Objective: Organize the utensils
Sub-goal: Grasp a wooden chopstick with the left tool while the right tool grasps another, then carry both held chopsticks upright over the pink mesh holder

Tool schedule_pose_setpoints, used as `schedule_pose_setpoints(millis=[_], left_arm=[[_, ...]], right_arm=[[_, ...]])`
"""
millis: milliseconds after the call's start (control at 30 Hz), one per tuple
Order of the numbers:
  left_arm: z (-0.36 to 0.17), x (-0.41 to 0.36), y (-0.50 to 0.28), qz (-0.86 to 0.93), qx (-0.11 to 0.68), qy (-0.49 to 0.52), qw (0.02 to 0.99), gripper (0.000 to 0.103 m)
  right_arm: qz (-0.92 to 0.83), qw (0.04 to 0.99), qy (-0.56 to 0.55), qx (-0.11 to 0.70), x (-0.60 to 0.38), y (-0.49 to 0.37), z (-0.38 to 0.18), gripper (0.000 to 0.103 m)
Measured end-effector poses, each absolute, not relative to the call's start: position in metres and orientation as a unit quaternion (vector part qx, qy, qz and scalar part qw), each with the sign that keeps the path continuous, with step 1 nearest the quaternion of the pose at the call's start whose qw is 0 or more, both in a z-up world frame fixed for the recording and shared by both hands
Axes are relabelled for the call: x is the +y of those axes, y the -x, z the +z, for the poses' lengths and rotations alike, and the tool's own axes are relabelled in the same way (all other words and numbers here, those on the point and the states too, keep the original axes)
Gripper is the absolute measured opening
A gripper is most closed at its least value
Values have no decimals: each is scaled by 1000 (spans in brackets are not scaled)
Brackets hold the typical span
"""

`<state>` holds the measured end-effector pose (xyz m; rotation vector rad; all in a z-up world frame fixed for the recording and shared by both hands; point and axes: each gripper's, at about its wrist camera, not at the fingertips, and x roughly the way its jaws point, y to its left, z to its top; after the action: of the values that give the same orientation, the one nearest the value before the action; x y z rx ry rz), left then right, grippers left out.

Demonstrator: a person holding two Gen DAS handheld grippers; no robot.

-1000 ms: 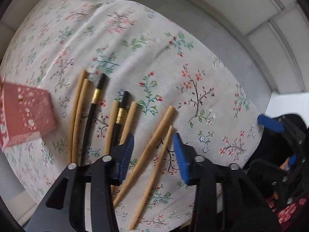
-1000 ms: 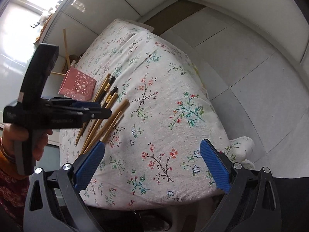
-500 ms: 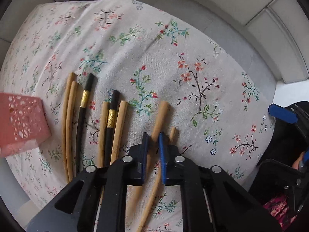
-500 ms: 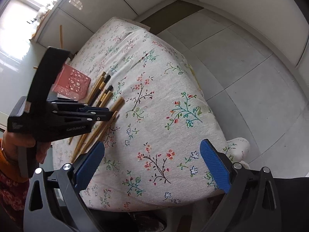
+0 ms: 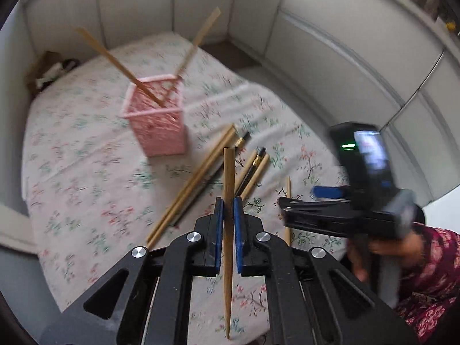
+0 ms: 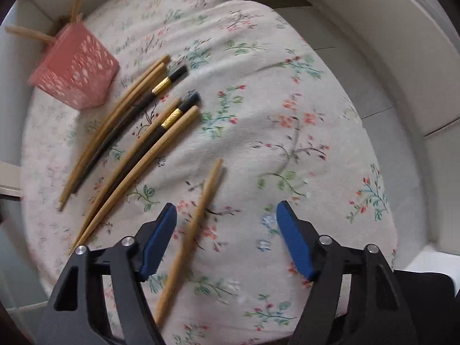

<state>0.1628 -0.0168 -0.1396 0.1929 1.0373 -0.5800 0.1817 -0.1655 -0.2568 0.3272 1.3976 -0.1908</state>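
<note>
My left gripper is shut on a wooden chopstick, lifted off the cloth and held upright between the blue pads. Ahead stands the pink perforated holder with two chopsticks leaning out of it. Several wooden and black-and-gold chopsticks lie on the floral cloth. In the right wrist view my right gripper points down over a single wooden chopstick; its jaws are closing, the chopstick lies between them near the left pad, untouched. The other chopsticks and the holder lie to the upper left.
The floral tablecloth covers a small table with its edges close on all sides. White cabinets and grey floor tiles surround it. A person's hand and patterned sleeve hold the right gripper at the right in the left wrist view.
My left gripper closed on one wooden chopstick and lifted it, tilting up toward the holder. My right gripper swung over the lone chopstick left on the cloth and its jaws narrowed.
</note>
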Motion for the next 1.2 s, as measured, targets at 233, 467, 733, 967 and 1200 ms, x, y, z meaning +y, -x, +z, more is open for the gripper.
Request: schedule_pose_setpoints(millis=[233, 467, 733, 967, 1200], left_arm=[[-109, 13, -137, -241, 431, -36, 869, 6], [-89, 14, -104, -208, 373, 17, 904, 6], [-65, 1, -77, -176, 330, 19, 927, 6], [-40, -5, -71, -156, 297, 22, 942, 6], [-14, -7, -79, -153, 274, 31, 949, 6]], right_arm=[[-69, 765, -201, 607, -164, -167, -250, 6], [-19, 864, -204, 460, -168, -111, -176, 6], [23, 923, -186, 337, -183, -82, -84, 6], [34, 946, -179, 268, -193, -74, -23, 6], [38, 958, -165, 232, -197, -84, 21, 6]])
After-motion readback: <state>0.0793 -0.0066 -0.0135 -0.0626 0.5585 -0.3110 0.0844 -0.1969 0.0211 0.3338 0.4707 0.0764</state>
